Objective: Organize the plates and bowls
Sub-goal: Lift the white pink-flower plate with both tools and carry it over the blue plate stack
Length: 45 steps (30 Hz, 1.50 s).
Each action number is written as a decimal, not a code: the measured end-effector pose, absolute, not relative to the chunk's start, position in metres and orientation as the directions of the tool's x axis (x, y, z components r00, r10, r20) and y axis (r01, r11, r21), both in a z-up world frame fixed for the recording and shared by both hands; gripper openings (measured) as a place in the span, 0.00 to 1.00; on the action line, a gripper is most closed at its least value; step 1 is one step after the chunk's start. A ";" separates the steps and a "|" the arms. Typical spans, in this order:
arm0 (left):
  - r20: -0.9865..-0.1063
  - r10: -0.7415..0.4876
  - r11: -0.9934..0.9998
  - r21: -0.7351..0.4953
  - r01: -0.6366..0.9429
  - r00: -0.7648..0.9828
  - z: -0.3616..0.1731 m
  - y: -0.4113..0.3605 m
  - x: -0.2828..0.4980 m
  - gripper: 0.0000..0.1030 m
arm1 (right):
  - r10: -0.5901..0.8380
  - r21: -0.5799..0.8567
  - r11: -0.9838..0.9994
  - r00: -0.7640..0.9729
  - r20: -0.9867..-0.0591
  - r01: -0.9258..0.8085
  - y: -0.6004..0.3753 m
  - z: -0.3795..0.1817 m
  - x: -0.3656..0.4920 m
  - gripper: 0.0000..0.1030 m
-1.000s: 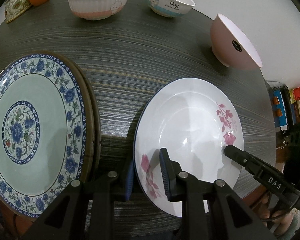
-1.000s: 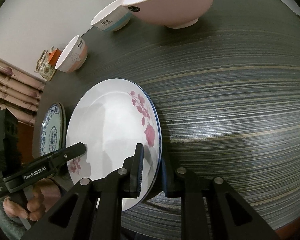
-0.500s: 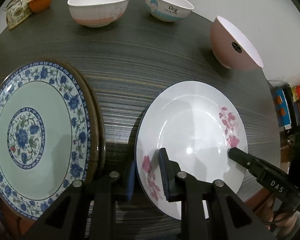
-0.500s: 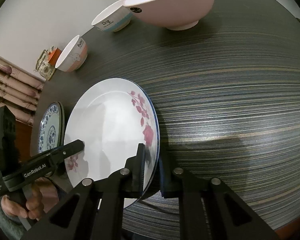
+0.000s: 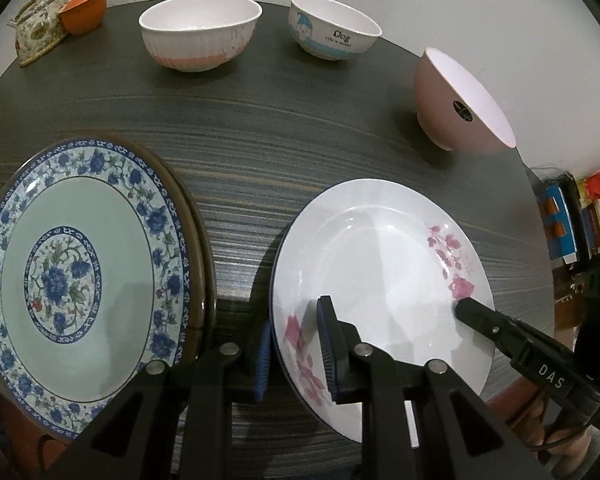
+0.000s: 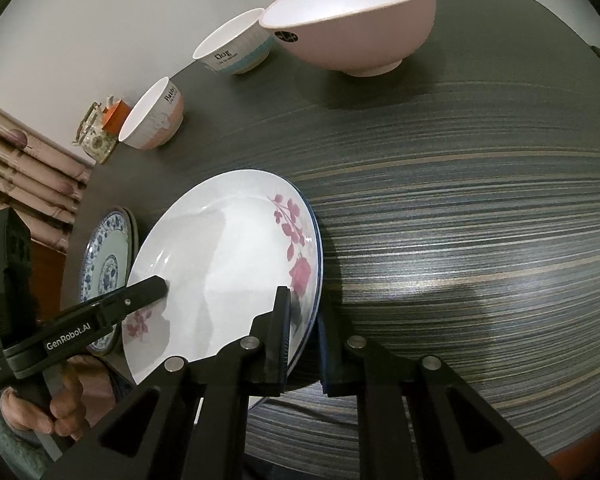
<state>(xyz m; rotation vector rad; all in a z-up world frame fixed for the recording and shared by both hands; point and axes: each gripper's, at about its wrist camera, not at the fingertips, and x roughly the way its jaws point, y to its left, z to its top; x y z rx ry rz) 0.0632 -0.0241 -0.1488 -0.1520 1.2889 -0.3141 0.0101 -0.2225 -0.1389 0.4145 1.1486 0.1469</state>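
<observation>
A white plate with pink flowers (image 5: 380, 264) (image 6: 220, 264) sits at the near side of the dark striped table (image 5: 284, 120), with a shadow under its left edge. My left gripper (image 5: 296, 352) is shut on the plate's near-left rim, one blue pad under it and one inside. My right gripper (image 6: 304, 338) is shut on the near-right rim and shows as a black finger (image 5: 484, 320) in the left wrist view. A blue-flowered plate (image 5: 80, 272) (image 6: 108, 264) lies on a brown plate to the left. Three bowls stand at the back: a white-and-pink one (image 5: 200, 32), a "Dog" one (image 5: 334, 26) and a pink one (image 5: 460, 100).
A flowered teapot (image 5: 40, 28) and an orange cup (image 5: 86, 10) stand at the far left corner. Beyond the table's right edge is a shelf of packets (image 5: 580, 216). A person's hand (image 6: 60, 412) holds the left gripper's handle. The wall runs behind the bowls.
The right fingers have closed slightly tighter on the plate's rim. Both views have tilted a little, so the bowls sit lower in the picture. The plate keeps its place between the grippers.
</observation>
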 end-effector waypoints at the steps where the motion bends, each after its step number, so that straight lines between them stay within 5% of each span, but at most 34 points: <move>1: -0.916 -0.316 0.947 -0.287 0.145 0.247 -0.148 -0.022 0.063 0.20 | 0.321 0.391 0.915 0.411 -0.853 0.096 -0.222 -0.138 0.010 0.12; 29: -0.864 -0.286 0.945 -0.327 -0.029 0.413 -0.076 0.114 0.061 0.20 | 0.369 0.370 0.925 0.451 -0.813 -0.090 -0.132 -0.083 0.044 0.13; 45: -0.886 -0.203 0.919 -0.318 -0.231 0.416 -0.101 0.211 0.044 0.20 | 0.431 0.364 0.899 0.344 -0.834 -0.244 -0.022 -0.102 0.065 0.13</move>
